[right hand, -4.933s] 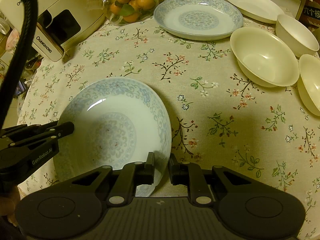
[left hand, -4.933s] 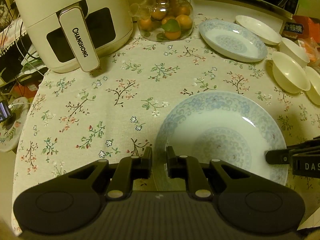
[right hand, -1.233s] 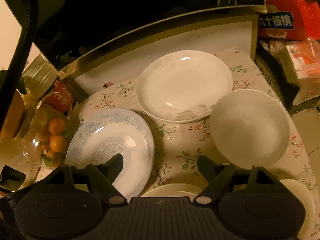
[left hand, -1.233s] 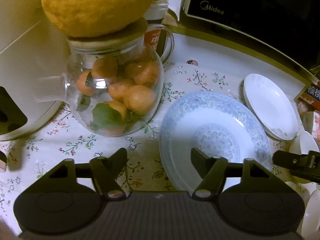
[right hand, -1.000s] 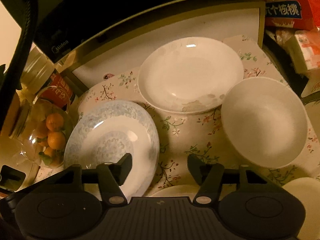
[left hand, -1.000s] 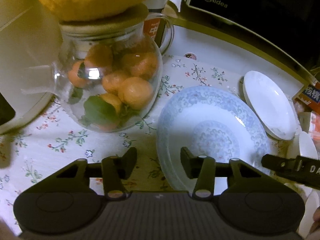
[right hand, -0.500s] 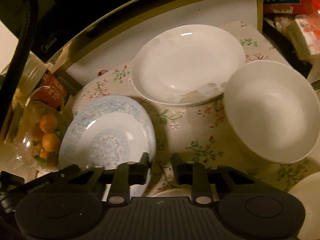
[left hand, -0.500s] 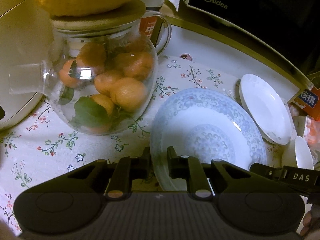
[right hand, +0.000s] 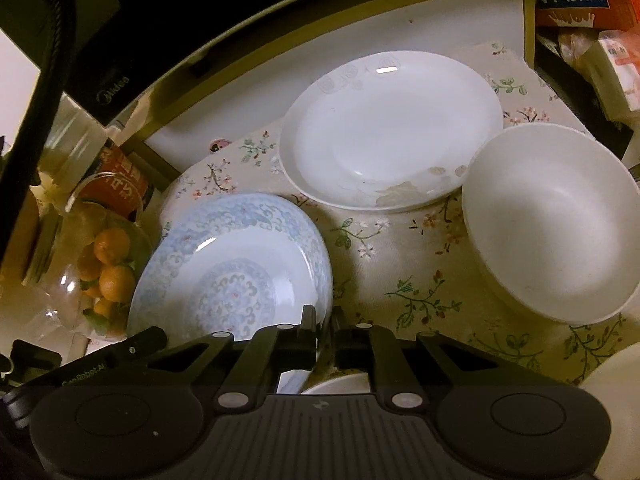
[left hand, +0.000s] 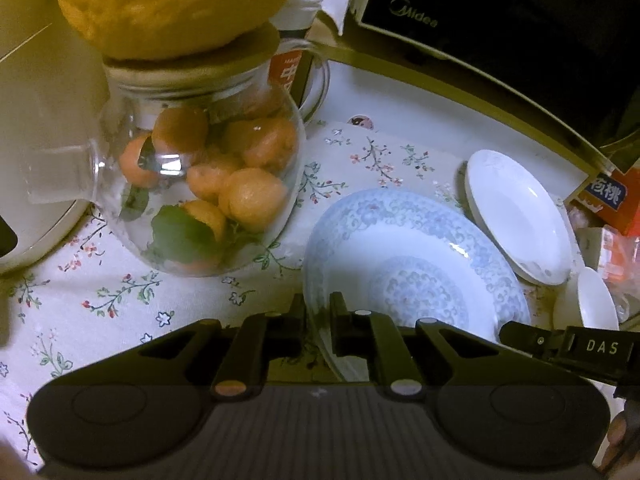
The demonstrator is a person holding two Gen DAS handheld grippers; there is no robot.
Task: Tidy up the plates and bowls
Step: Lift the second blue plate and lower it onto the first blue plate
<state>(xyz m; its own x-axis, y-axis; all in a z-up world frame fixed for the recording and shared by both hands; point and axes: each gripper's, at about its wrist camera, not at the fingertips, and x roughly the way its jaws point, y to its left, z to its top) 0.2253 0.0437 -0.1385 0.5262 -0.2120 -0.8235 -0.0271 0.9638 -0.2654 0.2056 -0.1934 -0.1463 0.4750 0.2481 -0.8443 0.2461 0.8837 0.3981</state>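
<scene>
toward the back edge of the floral tablecloth (left hand: 120,300), beside the microwave (left hand: 500,20), the blue-patterned plate (left hand: 416,264) is gripped from two sides. left gripper (left hand: 318,320) — jaws narrowed onto the plate's left rim. right gripper (right hand: 324,330) — jaws pinched on the opposite rim; its tip also shows in the left view. whether the plate lies on the cloth or is lifted cannot be told. white plate (right hand: 392,128) lies just behind, nearer the back right corner; white bowl (right hand: 548,220) touches its right edge. glass jar of oranges (left hand: 200,184) stands just left of the patterned plate, a large yellow fruit (left hand: 176,0) on its lid.
</scene>
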